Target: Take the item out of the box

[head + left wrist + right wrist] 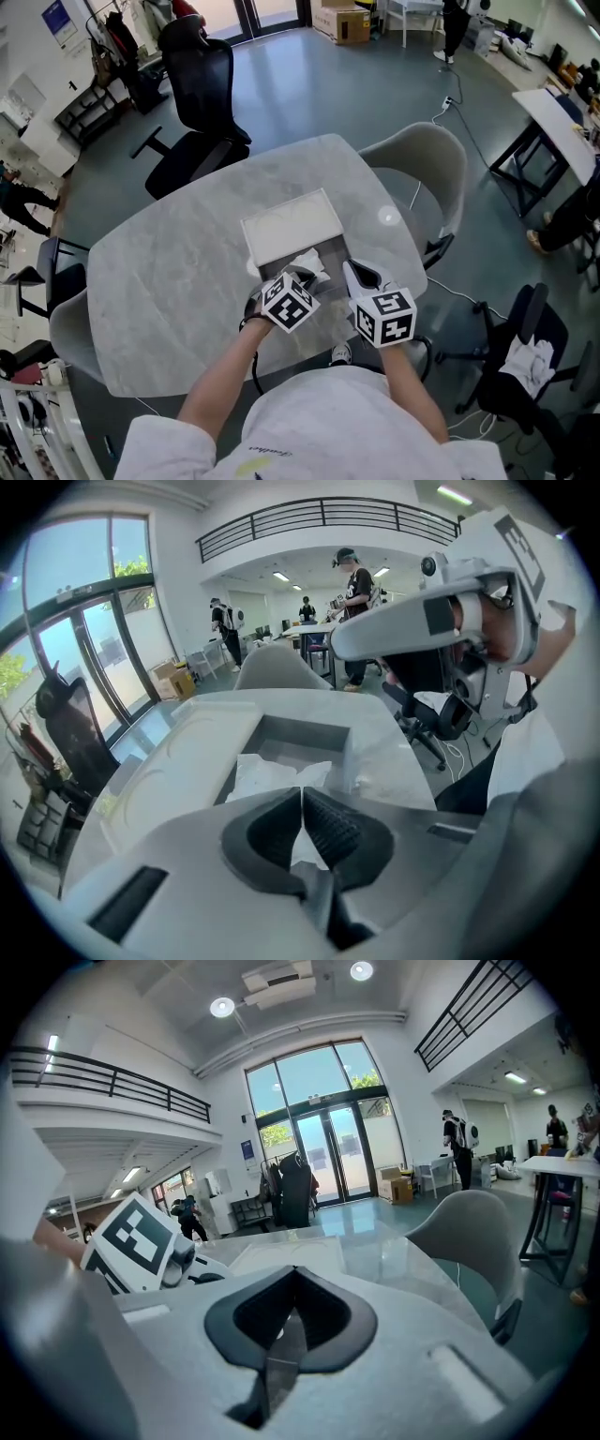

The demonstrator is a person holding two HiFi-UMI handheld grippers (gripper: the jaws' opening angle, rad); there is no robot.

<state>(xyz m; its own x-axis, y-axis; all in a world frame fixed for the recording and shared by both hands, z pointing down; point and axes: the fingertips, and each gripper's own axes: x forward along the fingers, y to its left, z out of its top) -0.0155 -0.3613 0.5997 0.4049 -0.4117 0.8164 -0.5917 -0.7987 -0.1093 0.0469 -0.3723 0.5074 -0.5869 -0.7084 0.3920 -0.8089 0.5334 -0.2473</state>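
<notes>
An open box (pixel 330 251) sits on the marble table (pixel 169 281), with its white lid (pixel 291 225) lying flat just beyond it. Crumpled white wrapping paper (pixel 309 263) fills the box. The left gripper view shows the box's grey inside (pixel 302 738) and the paper (pixel 267 772) reaching up to the jaws. My left gripper (pixel 301 794) is shut on an edge of that paper at the box's near side (pixel 300 278). My right gripper (pixel 361 276) hovers at the box's right edge, shut and holding nothing (pixel 293 1277). What lies under the paper is hidden.
A grey shell chair (pixel 427 164) stands at the table's far right and a black office chair (pixel 197 84) beyond the far left. The table's near edge is close under my arms. Several people stand far off in the hall.
</notes>
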